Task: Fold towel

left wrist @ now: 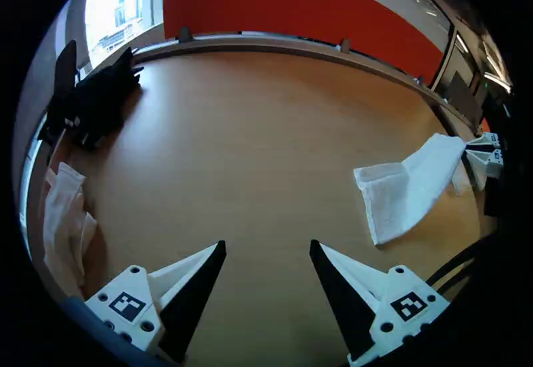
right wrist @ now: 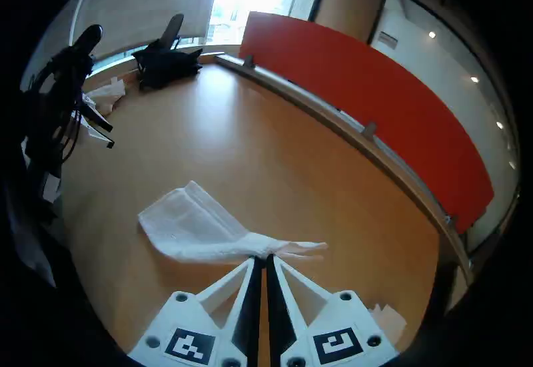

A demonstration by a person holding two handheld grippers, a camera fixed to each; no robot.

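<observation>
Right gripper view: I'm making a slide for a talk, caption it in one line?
Right gripper shut on one end of a white towel, the rest lying on a wooden table.

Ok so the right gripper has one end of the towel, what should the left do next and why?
Probably move the open left gripper to the towel and pinch its free corner. The right gripper is shut on one bunched end, and the rest lies rumpled on the table, so a second grip seems needed to spread it.
</observation>
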